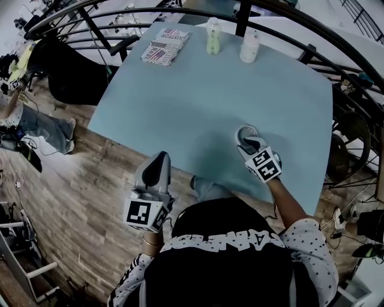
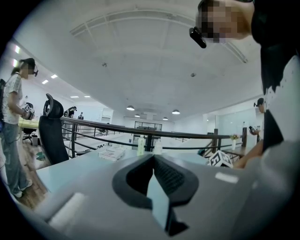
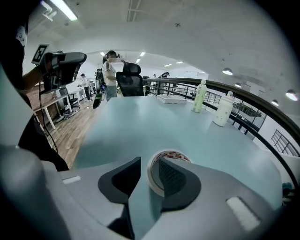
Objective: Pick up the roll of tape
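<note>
Pale blue table (image 1: 180,108) w/ tape roll (image 1: 247,127), railing (image 1: 243,18) behind.

The roll of tape (image 1: 246,133) lay on the table (image 1: 180,102) by its near edge, right of middle — at the far edge stood a bottle (image 1: 213,36), a second bottle (image 1: 249,47) right of it, a flat packet (image 1: 165,46) left of both.
</note>
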